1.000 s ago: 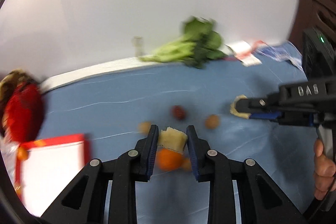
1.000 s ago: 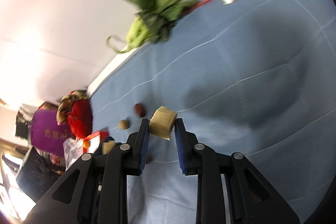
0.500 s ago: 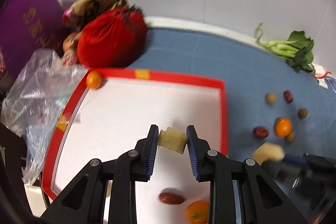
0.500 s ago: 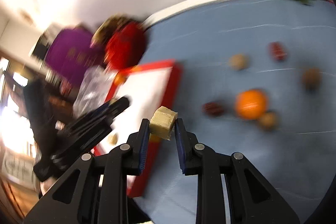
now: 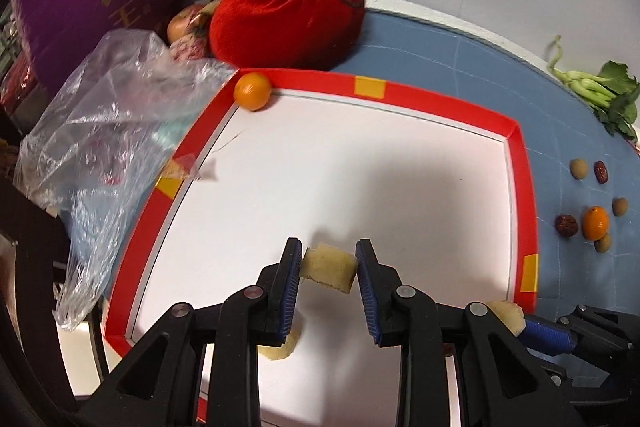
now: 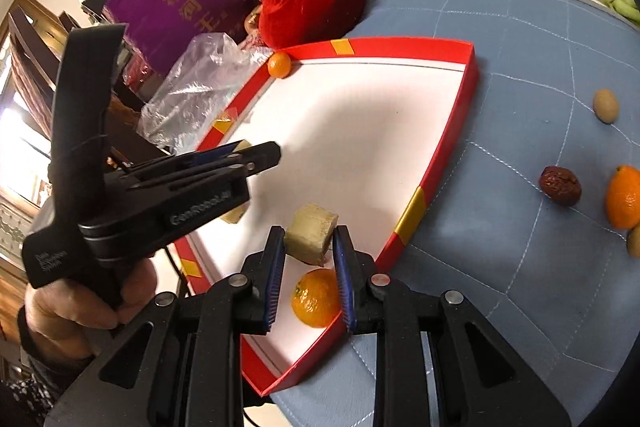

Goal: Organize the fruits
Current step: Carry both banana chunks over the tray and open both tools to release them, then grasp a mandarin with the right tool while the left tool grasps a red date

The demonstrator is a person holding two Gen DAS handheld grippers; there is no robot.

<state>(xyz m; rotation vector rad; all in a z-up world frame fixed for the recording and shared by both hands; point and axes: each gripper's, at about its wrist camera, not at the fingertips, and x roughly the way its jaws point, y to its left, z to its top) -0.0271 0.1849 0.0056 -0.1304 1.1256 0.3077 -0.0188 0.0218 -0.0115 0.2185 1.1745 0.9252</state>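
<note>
A second ago both tools hung over the blue quilted cloth (image 5: 460, 59) among the loose fruit; now both are over the shallow white tray with a red rim (image 5: 440, 103). The left gripper (image 5: 328, 255) has a pale yellow cylindrical cut piece of fruit (image 5: 330, 269) between its blue pads. Its jaws are beginning to open, narrowly spread, and the piece hangs above the tray floor near the front. The right gripper (image 6: 308, 238), also narrowly spread, clamps a second pale yellow cut piece (image 6: 312, 239) just inside the tray's right rim, above a small orange tangerine (image 6: 316, 297) lying on the tray floor. Another tangerine (image 5: 252, 91) sits in the tray's far left corner, and a third pale cut piece (image 5: 280, 347) lies on the floor below the left tool. On the cloth to the right of the tray, an orange fruit (image 5: 595, 223), two dark red dates and a few small tan round fruits lie in a loose cluster, as before.
</note>
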